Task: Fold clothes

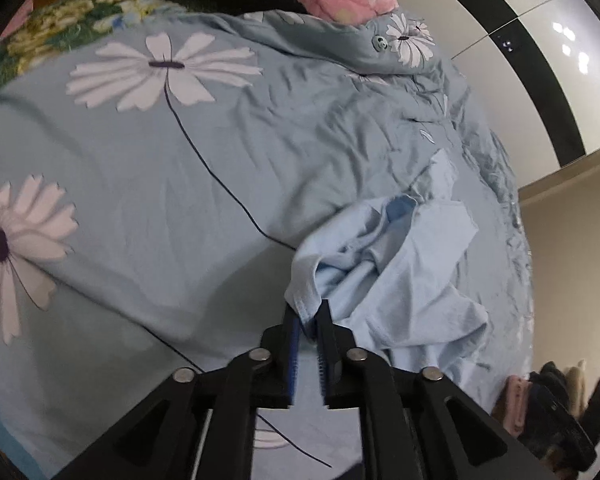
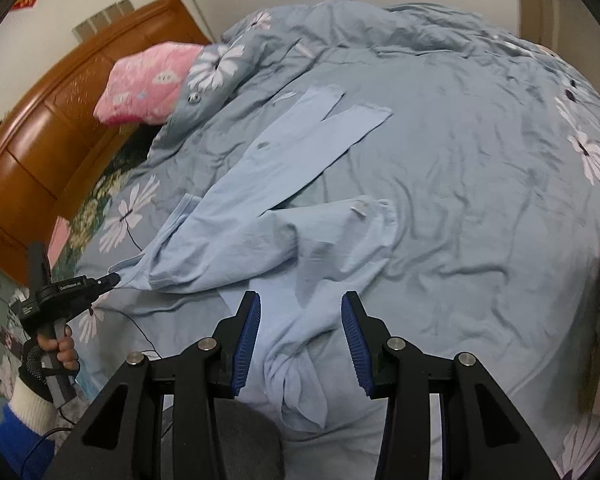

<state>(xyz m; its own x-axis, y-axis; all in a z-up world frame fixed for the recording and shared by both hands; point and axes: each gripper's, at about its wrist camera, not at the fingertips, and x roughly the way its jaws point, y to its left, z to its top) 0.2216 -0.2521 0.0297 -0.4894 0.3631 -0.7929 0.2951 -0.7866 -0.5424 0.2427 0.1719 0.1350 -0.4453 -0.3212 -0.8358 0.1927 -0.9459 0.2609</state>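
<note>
Light-blue fabric of a long-sleeved shirt [image 2: 260,216] is spread, crumpled, over a bed covered by a grey-blue duvet [image 2: 460,168] printed with white daisies. In the right wrist view two sleeves are seen lying extended toward the far side of the bed, one crossing over the other, while the body of the garment is bunched nearer the camera. A hemmed edge of the shirt [image 1: 400,272] is pinched between the blue-padded fingers of the left gripper [image 1: 308,320], whose jaws are drawn narrowly together on the cloth; from that grip the fabric is drawn out in a taut fold. The same gripper [image 2: 114,279] is seen from the right wrist camera at the shirt's left edge, held by a hand [image 2: 62,350] in a dark fingerless glove with a white cuff and blue sleeve. The right gripper [image 2: 301,340] is held with its jaws wide apart above a twisted bunch of the shirt near the bed's near edge; whether the pads touch the cloth cannot be settled, though nothing appears to be clamped. A pink patterned pillow [image 2: 148,80] is partly tucked under the duvet near a brown wooden headboard [image 2: 56,120]. A dark floral blanket [image 1: 60,32] is visible beyond the duvet in the left wrist view.
</note>
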